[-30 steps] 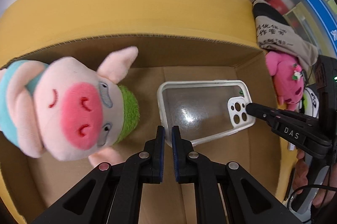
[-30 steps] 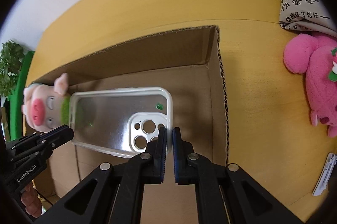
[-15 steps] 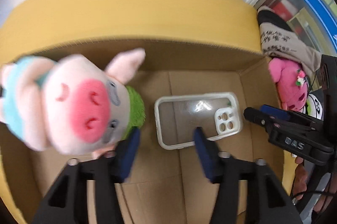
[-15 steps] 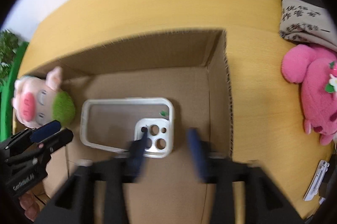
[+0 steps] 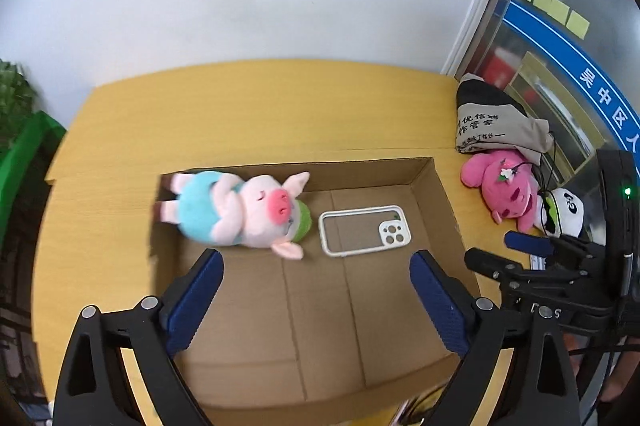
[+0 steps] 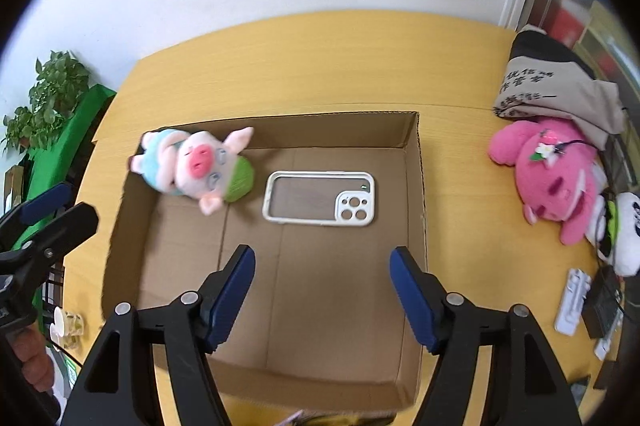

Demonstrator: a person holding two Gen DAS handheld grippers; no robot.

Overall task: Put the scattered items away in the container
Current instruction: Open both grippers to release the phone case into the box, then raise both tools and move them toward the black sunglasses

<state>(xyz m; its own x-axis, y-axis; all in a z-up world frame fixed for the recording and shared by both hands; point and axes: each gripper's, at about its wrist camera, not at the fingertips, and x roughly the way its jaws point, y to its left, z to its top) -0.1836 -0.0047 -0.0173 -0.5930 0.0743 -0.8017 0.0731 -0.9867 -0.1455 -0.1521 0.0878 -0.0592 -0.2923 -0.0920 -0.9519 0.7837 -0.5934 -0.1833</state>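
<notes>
The pig plush [image 6: 196, 163] and phone case [image 6: 320, 198] lie in the cardboard box [image 6: 416, 185], while the pink plush [image 6: 556, 177] and panda toy [image 6: 628, 230] wait on the counter [image 6: 460, 153], and both the left gripper [image 5: 316, 302] and right gripper [image 6: 322, 292] hold their fingers wide apart, empty.

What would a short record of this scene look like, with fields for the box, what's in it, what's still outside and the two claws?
container: open brown cardboard box on a yellow wooden table
inside box: pink plush pig in a blue outfit; clear phone case with white rim, lying flat
outside box: magenta plush toy, grey printed cloth bag, black-and-white panda plush
left gripper: open, empty, above box
right gripper: open, empty, above box
</notes>
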